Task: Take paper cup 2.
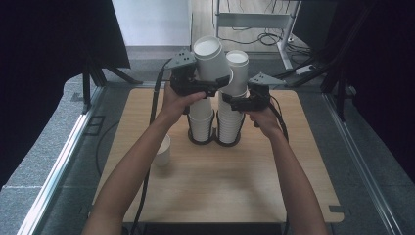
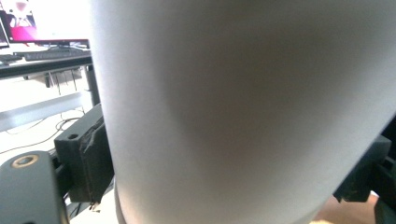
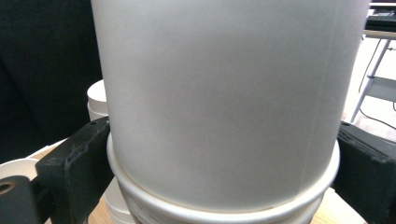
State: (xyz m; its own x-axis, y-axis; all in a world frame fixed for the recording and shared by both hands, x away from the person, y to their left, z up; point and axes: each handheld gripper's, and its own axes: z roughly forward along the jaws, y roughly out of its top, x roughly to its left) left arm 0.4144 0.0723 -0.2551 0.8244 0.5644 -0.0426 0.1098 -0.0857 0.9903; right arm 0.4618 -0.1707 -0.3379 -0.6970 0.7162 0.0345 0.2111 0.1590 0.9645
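Two stacks of white paper cups, the left stack (image 1: 201, 122) and the right stack (image 1: 230, 125), stand in black ring holders (image 1: 215, 142) at the middle of the wooden table (image 1: 220, 191). My left gripper (image 1: 215, 82) is shut on a single white cup (image 1: 211, 59), (image 2: 243, 112), held tilted above the left stack. Its black pads (image 2: 86, 158) press the cup's sides. My right gripper (image 1: 236, 99) is shut on the top cup (image 1: 237, 73), (image 3: 224, 93) of the right stack. That cup sits nested in the rim below (image 3: 224, 212), between the black fingers (image 3: 74, 163).
One loose white cup (image 1: 164, 152) stands on the table to the left, beside my left forearm. Metal rails run along both table sides. Desk legs and cables lie on the floor beyond the far edge (image 1: 274, 36).
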